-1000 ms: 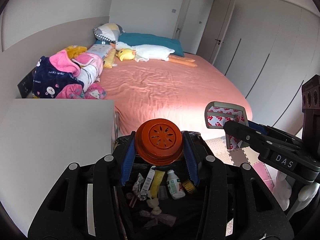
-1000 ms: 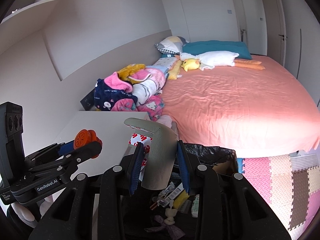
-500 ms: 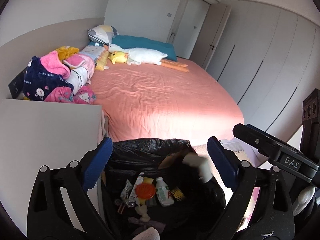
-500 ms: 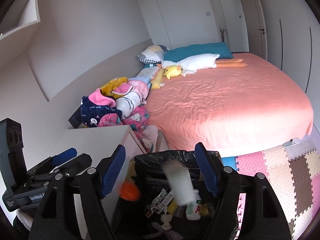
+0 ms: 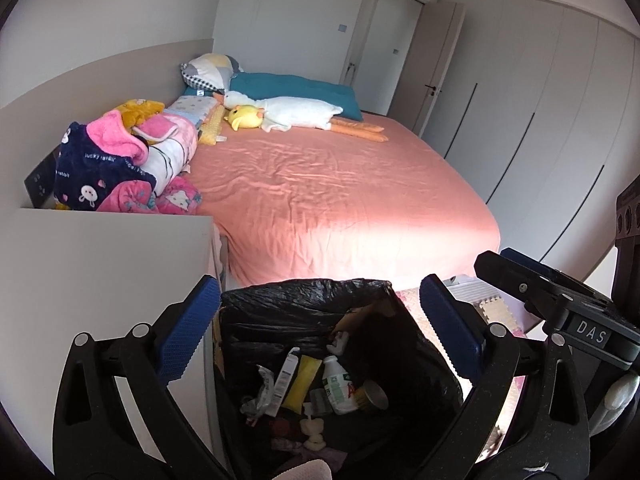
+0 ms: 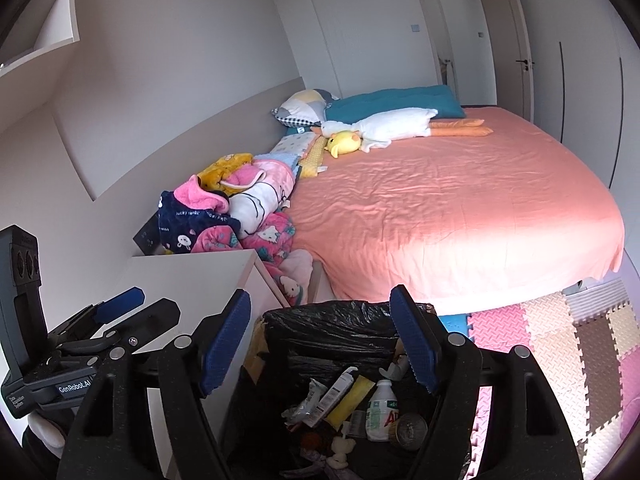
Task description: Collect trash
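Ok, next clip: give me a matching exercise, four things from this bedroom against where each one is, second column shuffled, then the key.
Things:
1. white bottle
2. yellow duck toy
3. foam mats
4. left tongs

Places:
A. on the pink bed
B. on the floor beside the bed
C. open above the bin
D. inside the black bin bag

Pairs: 1-D, 2-A, 3-B, 4-C

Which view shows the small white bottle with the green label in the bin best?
The right wrist view: the white bottle lies unobstructed, cap and label readable, among the trash in the bin. The left wrist view shows the same bottle smaller and darker.
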`<state>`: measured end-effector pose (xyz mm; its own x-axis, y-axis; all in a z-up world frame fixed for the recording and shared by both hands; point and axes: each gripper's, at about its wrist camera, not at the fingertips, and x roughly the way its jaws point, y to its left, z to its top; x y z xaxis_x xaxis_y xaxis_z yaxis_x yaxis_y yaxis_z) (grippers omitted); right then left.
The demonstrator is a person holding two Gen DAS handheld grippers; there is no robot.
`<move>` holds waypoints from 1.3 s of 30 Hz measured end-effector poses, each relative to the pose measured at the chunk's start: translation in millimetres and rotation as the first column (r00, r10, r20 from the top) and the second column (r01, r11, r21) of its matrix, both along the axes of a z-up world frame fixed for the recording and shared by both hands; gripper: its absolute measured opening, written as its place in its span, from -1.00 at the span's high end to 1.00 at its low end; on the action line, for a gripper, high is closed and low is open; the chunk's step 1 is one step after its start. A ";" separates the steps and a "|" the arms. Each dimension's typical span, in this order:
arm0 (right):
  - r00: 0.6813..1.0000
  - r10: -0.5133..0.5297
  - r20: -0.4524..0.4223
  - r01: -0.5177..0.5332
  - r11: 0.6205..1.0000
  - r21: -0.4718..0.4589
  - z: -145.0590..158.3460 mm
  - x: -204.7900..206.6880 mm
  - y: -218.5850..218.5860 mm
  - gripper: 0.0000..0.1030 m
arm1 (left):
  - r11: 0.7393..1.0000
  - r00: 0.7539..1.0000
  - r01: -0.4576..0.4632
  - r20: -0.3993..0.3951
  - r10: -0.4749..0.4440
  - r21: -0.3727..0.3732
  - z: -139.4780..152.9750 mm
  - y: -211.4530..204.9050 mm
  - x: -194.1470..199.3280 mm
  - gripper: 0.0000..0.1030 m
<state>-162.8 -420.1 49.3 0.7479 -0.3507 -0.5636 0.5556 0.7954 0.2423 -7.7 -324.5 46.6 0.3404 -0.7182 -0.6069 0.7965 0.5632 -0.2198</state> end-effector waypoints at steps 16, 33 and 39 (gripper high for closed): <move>1.000 0.011 -0.001 -0.011 1.000 -0.001 1.0 -0.4 1.7 -0.41 | 1.000 1.000 0.003 0.004 -0.003 0.023 -2.1 -0.8 -3.5 -0.87; 1.000 0.015 -0.002 -0.015 1.000 0.000 0.4 -0.6 2.6 -0.41 | 1.000 1.000 0.012 0.004 -0.012 0.025 -3.3 0.7 -4.8 -0.87; 1.000 0.016 -0.004 -0.016 1.000 0.000 0.4 -0.3 2.7 -0.41 | 1.000 1.000 0.010 0.007 -0.010 0.022 -2.2 0.0 -5.9 -0.87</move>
